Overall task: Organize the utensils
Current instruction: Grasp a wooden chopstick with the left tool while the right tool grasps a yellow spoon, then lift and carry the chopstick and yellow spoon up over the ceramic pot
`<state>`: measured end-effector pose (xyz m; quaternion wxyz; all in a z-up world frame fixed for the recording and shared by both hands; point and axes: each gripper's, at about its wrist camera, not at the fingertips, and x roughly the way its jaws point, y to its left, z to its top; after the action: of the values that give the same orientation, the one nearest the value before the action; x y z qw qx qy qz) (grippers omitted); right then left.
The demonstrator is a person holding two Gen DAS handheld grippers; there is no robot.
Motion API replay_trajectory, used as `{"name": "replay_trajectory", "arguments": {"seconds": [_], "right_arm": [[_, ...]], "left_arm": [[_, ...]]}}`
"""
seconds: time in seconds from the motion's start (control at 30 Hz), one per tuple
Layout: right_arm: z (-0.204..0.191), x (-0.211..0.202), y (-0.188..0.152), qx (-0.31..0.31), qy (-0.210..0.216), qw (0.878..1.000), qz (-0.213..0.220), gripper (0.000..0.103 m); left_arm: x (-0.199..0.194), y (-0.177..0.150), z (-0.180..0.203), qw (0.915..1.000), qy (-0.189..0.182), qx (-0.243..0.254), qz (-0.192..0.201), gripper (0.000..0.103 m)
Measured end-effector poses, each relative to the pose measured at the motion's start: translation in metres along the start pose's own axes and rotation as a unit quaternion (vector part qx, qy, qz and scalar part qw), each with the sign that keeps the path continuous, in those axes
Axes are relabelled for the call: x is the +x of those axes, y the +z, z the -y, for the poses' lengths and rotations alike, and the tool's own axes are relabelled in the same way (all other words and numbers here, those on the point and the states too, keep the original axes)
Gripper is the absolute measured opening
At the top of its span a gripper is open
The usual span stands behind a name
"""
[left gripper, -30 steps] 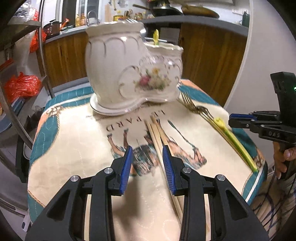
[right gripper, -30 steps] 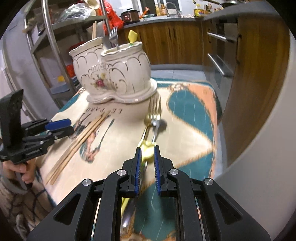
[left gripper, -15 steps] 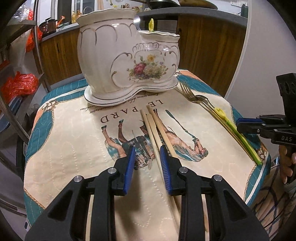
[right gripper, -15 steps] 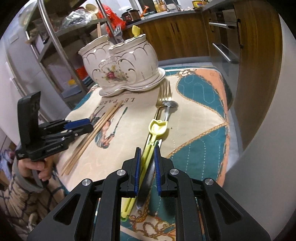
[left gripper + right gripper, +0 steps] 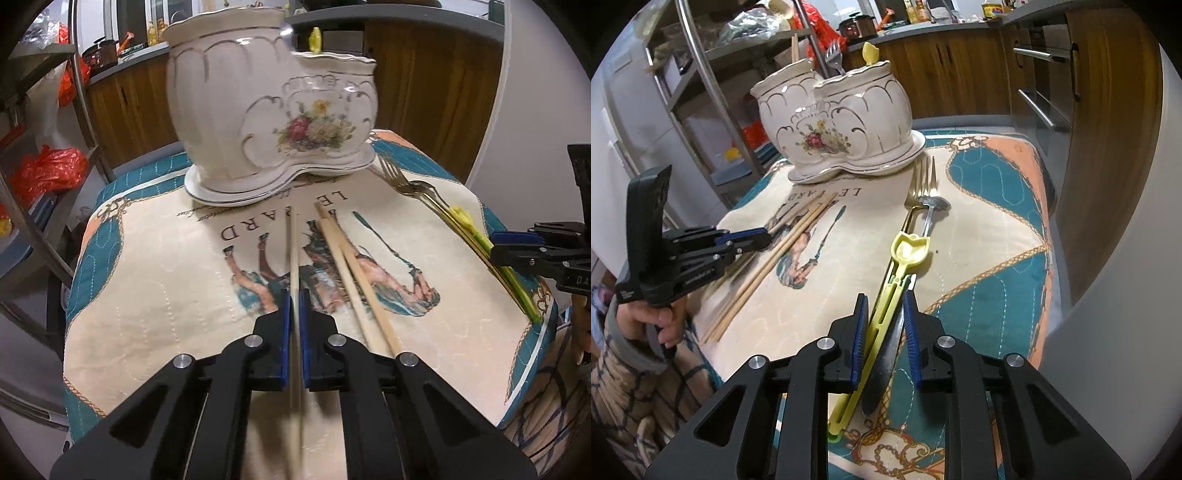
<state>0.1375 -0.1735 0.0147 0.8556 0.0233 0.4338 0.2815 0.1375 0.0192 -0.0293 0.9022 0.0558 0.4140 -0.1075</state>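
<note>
**Chopstick clamped in my left jaws, right jaws apart over the yellow spoon**

Chopstick (image 5: 293, 266) sits between the pads of my left gripper (image 5: 294, 321), and the jaws are closed tight on it. Its far tip points toward the ceramic holder (image 5: 269, 107). Bare cloth lies between that tip and the holder's saucer. Two more chopsticks (image 5: 351, 266) lie on the tablecloth (image 5: 147, 288) just to the right of my left jaws, crossing each other, and their near ends pass under my right-hand finger.

My right gripper (image 5: 884, 325) has its jaws apart. Between them lie the handle of the yellow spoon (image 5: 910, 251) and a dark utensil handle (image 5: 884, 365). Both handles reach close to the near edge of the table. A gold fork (image 5: 921, 184) and a silver spoon (image 5: 934, 205) lie further on, near the holder's saucer. To the right, the teal and peach part of the cloth has nothing on it up to the edge.
</note>
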Motion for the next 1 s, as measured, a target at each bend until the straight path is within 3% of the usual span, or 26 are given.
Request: {"name": "replay_trajectory", "arguments": {"seconds": [0.33, 0.53, 0.7, 1.0], "right_arm": [[0.000, 0.003, 0.005, 0.000, -0.007, 1.000, -0.014, 0.017], [-0.003, 0.006, 0.008, -0.011, -0.014, 1.000, -0.023, 0.017], [-0.002, 0.003, 0.009, -0.010, -0.016, 1.000, -0.016, 0.011], [0.015, -0.005, 0.026, -0.014, -0.065, 0.998, -0.023, 0.011]], "left_arm": [[-0.001, -0.001, -0.022, 0.9993, 0.031, -0.018, -0.006, 0.005], [-0.001, -0.002, -0.021, 0.9993, 0.035, -0.014, -0.007, 0.005], [-0.003, -0.003, -0.024, 0.9993, 0.033, -0.018, -0.007, 0.005], [-0.001, -0.001, -0.027, 0.9991, 0.033, -0.022, -0.012, 0.005]]}}
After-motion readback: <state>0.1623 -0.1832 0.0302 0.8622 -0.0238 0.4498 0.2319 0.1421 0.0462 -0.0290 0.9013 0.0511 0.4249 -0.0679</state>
